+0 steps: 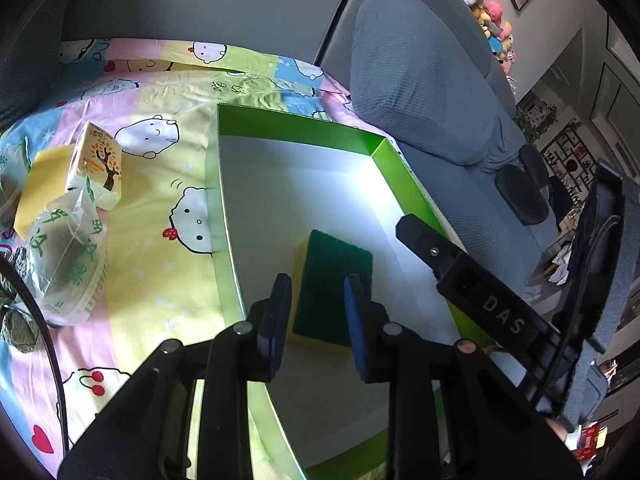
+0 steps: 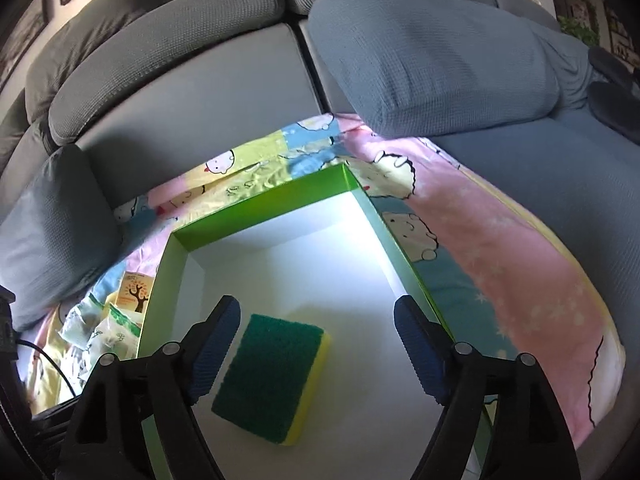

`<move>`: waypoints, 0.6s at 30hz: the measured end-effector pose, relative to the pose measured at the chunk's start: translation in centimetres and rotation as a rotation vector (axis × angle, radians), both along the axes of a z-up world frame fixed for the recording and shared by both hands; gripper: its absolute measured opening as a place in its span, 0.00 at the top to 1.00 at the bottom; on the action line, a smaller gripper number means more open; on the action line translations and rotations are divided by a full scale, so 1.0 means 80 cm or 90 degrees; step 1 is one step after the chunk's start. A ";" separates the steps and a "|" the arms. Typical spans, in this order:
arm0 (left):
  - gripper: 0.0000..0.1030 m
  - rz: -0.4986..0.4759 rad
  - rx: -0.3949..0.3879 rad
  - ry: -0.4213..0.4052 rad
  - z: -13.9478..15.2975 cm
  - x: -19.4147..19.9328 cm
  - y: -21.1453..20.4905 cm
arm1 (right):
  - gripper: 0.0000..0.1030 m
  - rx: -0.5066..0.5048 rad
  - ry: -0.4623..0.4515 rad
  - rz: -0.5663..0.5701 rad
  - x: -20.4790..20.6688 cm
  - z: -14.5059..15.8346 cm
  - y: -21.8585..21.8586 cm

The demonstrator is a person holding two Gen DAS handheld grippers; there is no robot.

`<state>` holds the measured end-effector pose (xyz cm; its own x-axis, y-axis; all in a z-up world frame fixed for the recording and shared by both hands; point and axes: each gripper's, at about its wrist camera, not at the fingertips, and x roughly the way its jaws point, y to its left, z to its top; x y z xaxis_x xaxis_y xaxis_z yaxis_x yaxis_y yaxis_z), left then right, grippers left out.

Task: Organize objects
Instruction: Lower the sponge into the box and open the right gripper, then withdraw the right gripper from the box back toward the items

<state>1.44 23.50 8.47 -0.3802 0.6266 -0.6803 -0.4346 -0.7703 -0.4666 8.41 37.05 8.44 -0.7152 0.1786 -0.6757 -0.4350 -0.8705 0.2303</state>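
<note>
A green-walled box with a white floor (image 1: 296,128) (image 2: 256,208) sits on a cartoon-print sheet. A yellow sponge with a green scouring top (image 1: 334,280) (image 2: 272,372) lies flat on the box floor. My left gripper (image 1: 318,320) is open above the sponge's near end and holds nothing. My right gripper (image 2: 318,344) is wide open over the box, the sponge below near its left finger; it also shows in the left wrist view (image 1: 480,296) at the box's right wall. Left of the box lie a tissue pack with a tree print (image 1: 98,164) (image 2: 134,292), a yellow sponge (image 1: 40,184) and a clear bag with green print (image 1: 72,264).
The sheet (image 1: 160,240) (image 2: 500,260) covers a grey sofa seat. Grey cushions (image 1: 424,80) (image 2: 432,60) lie behind and right of the box. A black cable (image 1: 44,340) runs along the left edge. Plush toys (image 1: 492,20) sit at the far back.
</note>
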 end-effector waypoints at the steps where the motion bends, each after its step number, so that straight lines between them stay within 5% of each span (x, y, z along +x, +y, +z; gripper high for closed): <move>1: 0.72 -0.001 0.004 -0.002 0.004 0.002 -0.003 | 0.22 0.002 0.002 -0.001 -0.001 0.002 -0.003; 8: 0.53 0.020 0.003 0.050 0.047 0.014 -0.048 | 0.22 0.004 0.031 0.027 -0.007 0.022 -0.033; 18: 0.32 0.145 0.041 0.089 0.099 0.003 -0.223 | 0.22 0.100 0.148 -0.004 0.013 0.087 -0.118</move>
<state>1.65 5.68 16.41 -0.6035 0.5547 -0.5729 -0.3174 -0.8261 -0.4656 9.46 27.59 15.43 -0.8460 0.2729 -0.4580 -0.3918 -0.9009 0.1869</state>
